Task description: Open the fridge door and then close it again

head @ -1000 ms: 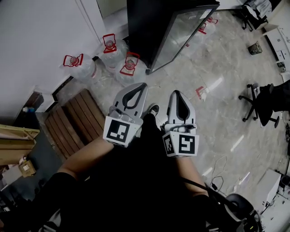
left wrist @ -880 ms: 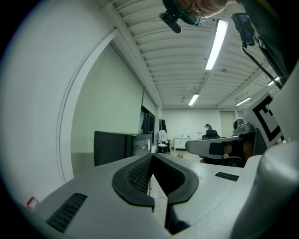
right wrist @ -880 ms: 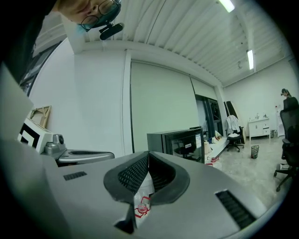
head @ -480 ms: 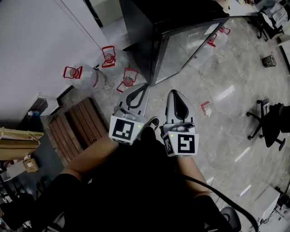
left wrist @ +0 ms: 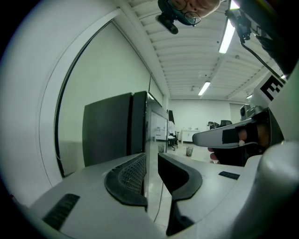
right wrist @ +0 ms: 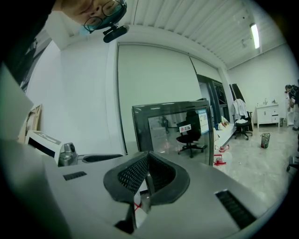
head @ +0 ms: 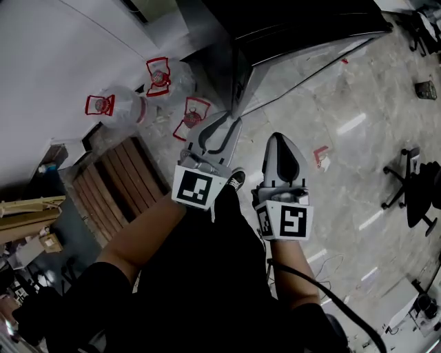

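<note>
The black fridge (head: pixel 289 21) stands at the top of the head view, its glass door (head: pixel 303 58) facing right. My left gripper (head: pixel 227 127) reaches the door's near corner. In the left gripper view its jaws (left wrist: pixel 152 172) stand narrowly apart, and the door's edge (left wrist: pixel 150 135) lines up with the gap, beside the fridge's dark side (left wrist: pixel 107 130). I cannot tell whether they touch it. My right gripper (head: pixel 284 148) hangs lower right, clear of the door, shut and holding nothing. In the right gripper view its pads (right wrist: pixel 148 175) meet in front of the glass door (right wrist: pixel 177 128).
Three water bottles with red handles (head: pixel 110 107) (head: pixel 160 72) (head: pixel 193 114) lie left of the fridge by the white wall (head: pixel 55 62). A wooden pallet (head: pixel 117 186) lies at the left. An office chair (head: pixel 413 186) stands far right.
Both grippers have moved up toward the fridge. The left one has gone further, reaching the door's corner, and its jaws have parted a little.
</note>
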A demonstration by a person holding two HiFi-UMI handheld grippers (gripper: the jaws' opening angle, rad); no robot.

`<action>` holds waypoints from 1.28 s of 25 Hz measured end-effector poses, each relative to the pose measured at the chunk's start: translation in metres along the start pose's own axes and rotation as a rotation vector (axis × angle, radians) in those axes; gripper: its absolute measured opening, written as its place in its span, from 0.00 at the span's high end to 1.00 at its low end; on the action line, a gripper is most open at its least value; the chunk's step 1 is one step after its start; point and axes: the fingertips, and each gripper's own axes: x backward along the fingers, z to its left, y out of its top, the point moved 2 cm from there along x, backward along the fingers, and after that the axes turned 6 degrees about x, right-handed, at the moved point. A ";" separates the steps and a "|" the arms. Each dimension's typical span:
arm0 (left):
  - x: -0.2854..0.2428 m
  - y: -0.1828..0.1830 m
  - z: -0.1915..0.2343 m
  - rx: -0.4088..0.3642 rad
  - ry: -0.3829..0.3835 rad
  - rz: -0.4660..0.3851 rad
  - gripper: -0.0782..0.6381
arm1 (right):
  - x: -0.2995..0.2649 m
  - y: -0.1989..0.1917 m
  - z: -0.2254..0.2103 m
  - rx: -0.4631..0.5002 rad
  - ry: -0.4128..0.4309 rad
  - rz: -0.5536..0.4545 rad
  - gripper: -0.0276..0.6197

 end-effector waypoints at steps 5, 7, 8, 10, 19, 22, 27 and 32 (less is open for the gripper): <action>-0.027 -0.031 0.027 -0.019 -0.050 0.008 0.76 | -0.022 -0.028 0.000 -0.027 -0.050 0.027 0.93; -0.037 -0.040 0.032 -0.052 -0.067 -0.007 0.75 | -0.024 -0.041 0.000 -0.035 -0.068 0.036 0.93; -0.042 -0.045 0.033 -0.064 -0.077 -0.009 0.75 | -0.025 -0.048 0.000 -0.043 -0.077 0.043 0.93; -0.052 -0.054 0.033 -0.087 -0.099 -0.008 0.75 | -0.029 -0.061 -0.002 -0.061 -0.096 0.058 0.93; -0.079 -0.074 0.031 -0.122 -0.137 -0.033 0.75 | -0.041 -0.100 -0.015 -0.104 -0.129 0.090 0.93; -0.082 -0.077 0.031 -0.132 -0.133 -0.034 0.76 | -0.041 -0.105 -0.018 -0.111 -0.131 0.091 0.93; -0.082 -0.079 0.029 -0.105 -0.122 -0.027 0.81 | -0.037 -0.107 -0.026 -0.111 -0.126 0.093 0.93; -0.082 -0.082 0.031 -0.086 -0.106 -0.018 0.82 | -0.037 -0.111 -0.031 -0.115 -0.128 0.095 0.93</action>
